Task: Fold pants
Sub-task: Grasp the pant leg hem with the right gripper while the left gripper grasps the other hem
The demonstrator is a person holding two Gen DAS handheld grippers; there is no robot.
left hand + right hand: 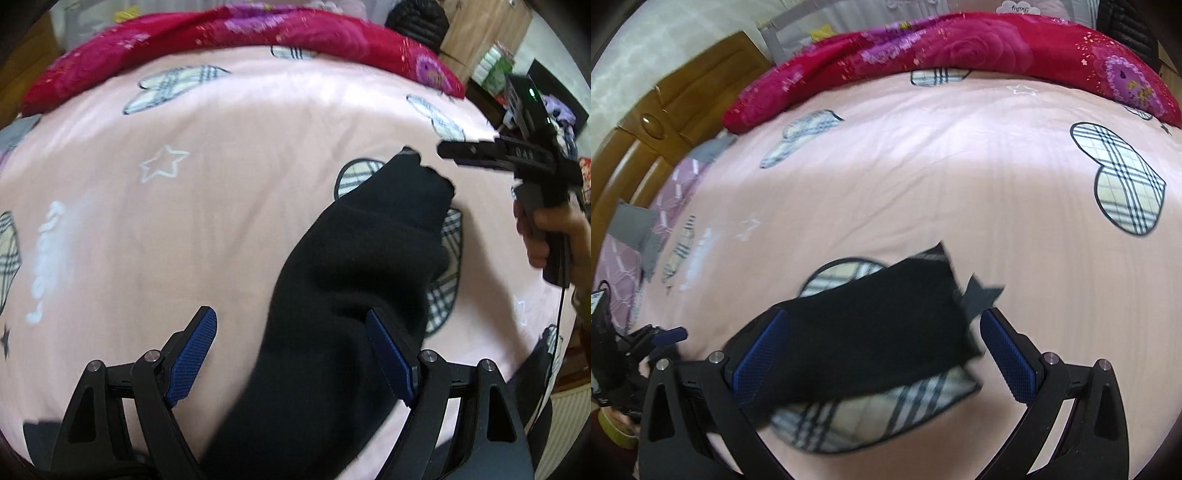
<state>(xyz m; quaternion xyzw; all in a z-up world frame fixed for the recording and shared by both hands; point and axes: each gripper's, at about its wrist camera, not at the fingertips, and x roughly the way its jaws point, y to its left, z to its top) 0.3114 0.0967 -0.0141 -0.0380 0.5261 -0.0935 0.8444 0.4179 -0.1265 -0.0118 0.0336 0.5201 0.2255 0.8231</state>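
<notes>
- The pink bedsheet [229, 206] printed with plaid hearts fills both views; a red floral blanket [229, 33] lies bunched along its far edge.
- The black pants [354, 280] lie on the sheet as one long dark strip, running from under the left wrist camera out to a leg end with a ribbed cuff; in the right wrist view that end [879, 328] lies over a plaid heart.
- To fold well, I judge each gripper should take a full edge of cloth, both layers together, lift low, and carry the cuff toward the waist without twisting; the cloth looks soft and thick, so a shallow pinch could slip.
- Left gripper [295, 354]: jaws spread wide; the pants run between the fingers, holding nothing.
- Right gripper [882, 354]: jaws likewise wide, poised above the cuff end; contact cannot be told.
</notes>
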